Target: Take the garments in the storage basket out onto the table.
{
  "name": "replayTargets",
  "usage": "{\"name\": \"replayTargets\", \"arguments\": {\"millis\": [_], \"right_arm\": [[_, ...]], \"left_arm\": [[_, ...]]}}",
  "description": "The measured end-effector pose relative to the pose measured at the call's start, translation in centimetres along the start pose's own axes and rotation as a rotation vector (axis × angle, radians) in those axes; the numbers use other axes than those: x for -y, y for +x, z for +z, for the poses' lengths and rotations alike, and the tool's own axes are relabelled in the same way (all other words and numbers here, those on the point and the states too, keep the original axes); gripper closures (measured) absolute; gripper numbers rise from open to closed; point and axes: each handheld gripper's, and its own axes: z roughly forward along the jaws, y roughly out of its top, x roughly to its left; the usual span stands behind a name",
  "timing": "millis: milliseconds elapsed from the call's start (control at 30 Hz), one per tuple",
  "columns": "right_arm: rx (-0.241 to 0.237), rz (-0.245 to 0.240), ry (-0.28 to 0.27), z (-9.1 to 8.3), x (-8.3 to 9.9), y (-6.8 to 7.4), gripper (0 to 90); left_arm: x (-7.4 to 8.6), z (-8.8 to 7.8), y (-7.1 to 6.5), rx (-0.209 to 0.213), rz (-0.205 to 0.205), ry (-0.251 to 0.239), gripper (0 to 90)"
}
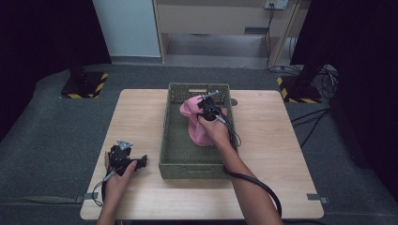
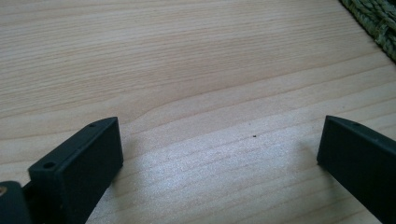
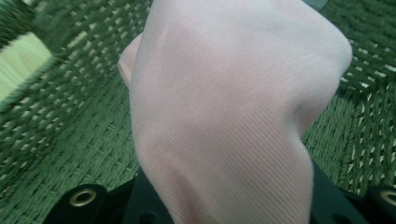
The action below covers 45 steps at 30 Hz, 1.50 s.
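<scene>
Pink cloth point(image 1: 197, 123) hangs bunched inside the green woven basket point(image 1: 165, 140), which sits in the middle of the light wooden surface point(image 1: 272, 150). The right claw point(image 1: 205, 106) is clamped on the upper part of the fabric, and the rest of the cloth drapes down from there toward the basket floor, its lower end near the right-hand wall. From the right gripper view, the cloth point(image 3: 224, 107) spills up and out from between the two black jaws, a fine ribbed weave showing on its surface, with the basket's green weave point(image 3: 60, 116) blurred behind it on both sides and a pale patch of wood visible through a gap in the wall at the upper left. The person's right hand point(image 1: 217, 131) wraps the gripper body above the basket, forearm reaching in over the near rim, and a thick black cable point(image 1: 260, 187) loops from it back across the surface toward the near edge. Well apart from all this, the left claw point(image 1: 142, 161) rests on the surface to the left of the basket, near its front corner, held in the person's left hand point(image 1: 116, 176). In the left gripper view its jaws stand wide apart with nothing but bare wood grain point(image 2: 196, 84) between them, and a corner of the basket point(image 2: 376, 21) shows at the upper right.
</scene>
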Motion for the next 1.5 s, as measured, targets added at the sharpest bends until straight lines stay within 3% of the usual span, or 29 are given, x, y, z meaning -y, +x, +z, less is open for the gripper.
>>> {"name": "replayTargets", "arguments": {"millis": [867,1500], "right_arm": [[-0.035,-0.106,-0.087,-6.5,-2.1,0.7,69.9],[-0.050,-0.103,-0.133,-10.6,-2.7,-0.5,69.9]], "left_arm": [[0.0,0.0,0.0,0.000,0.000,0.000,0.0],[0.0,0.0,0.0,-0.001,-0.004,-0.003,0.0]]}}
